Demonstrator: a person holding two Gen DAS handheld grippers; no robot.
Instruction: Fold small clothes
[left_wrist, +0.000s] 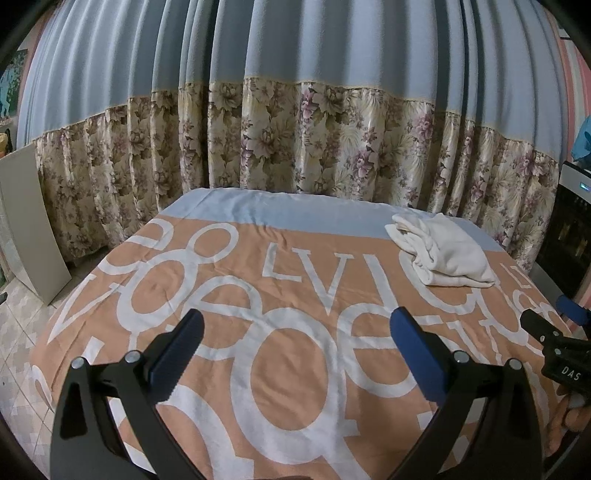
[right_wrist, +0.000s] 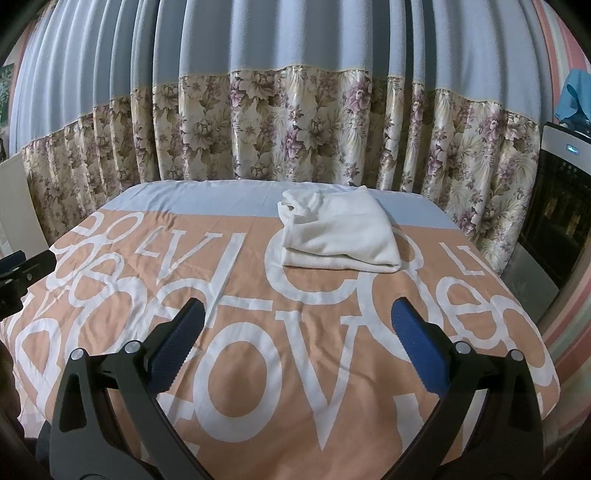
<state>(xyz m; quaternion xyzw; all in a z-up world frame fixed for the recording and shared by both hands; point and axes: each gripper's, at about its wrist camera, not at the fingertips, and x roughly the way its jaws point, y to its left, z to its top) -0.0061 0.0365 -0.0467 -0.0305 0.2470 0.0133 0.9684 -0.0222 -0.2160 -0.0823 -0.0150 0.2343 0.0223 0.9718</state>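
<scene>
Garment (right_wrist: 338, 230) folded (apparently); left gripper (left_wrist: 297, 332), right gripper (right_wrist: 299, 323) agape, empty.

The cloth (right_wrist: 338, 230) lies folded, so its inner layers are tucked out of sight, and what kind of garment it is cannot be told. Right of the cloth, a dark appliance (right_wrist: 565, 206) is cut off by the picture's edge, its small lit panel too tiny to read; the blue thing (right_wrist: 576, 98) on top of it is cropped too. In the left wrist view, only the tip of the right gripper (left_wrist: 554, 343) enters near the cloth, its body beyond the edge. Far left of the cloth, a board (left_wrist: 29, 221) runs partly out of view.
</scene>
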